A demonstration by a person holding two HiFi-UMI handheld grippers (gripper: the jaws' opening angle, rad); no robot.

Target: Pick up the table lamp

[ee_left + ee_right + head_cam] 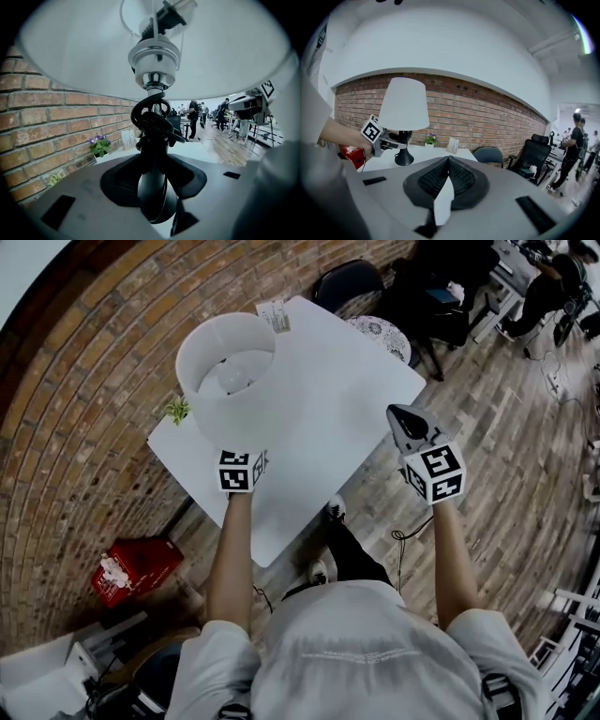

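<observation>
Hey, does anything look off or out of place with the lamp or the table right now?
Only the cord on the table lamp: it is bunched in a knot round the stem just under the socket, above where the left tongs grip. Nothing looks spilled or broken.

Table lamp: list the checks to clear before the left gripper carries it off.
1. Grip: left gripper is clamped on the table lamp's black stem: ok.
2. Cord bundled round the stem above the jaws: ok.
3. Shade upright in the right gripper view: ok.
4. Base clear of the table: cannot tell.
5. Right gripper shut, empty and apart from the lamp: ok.
6. Potted plant next to the shade, gap between them: cannot tell.
</observation>
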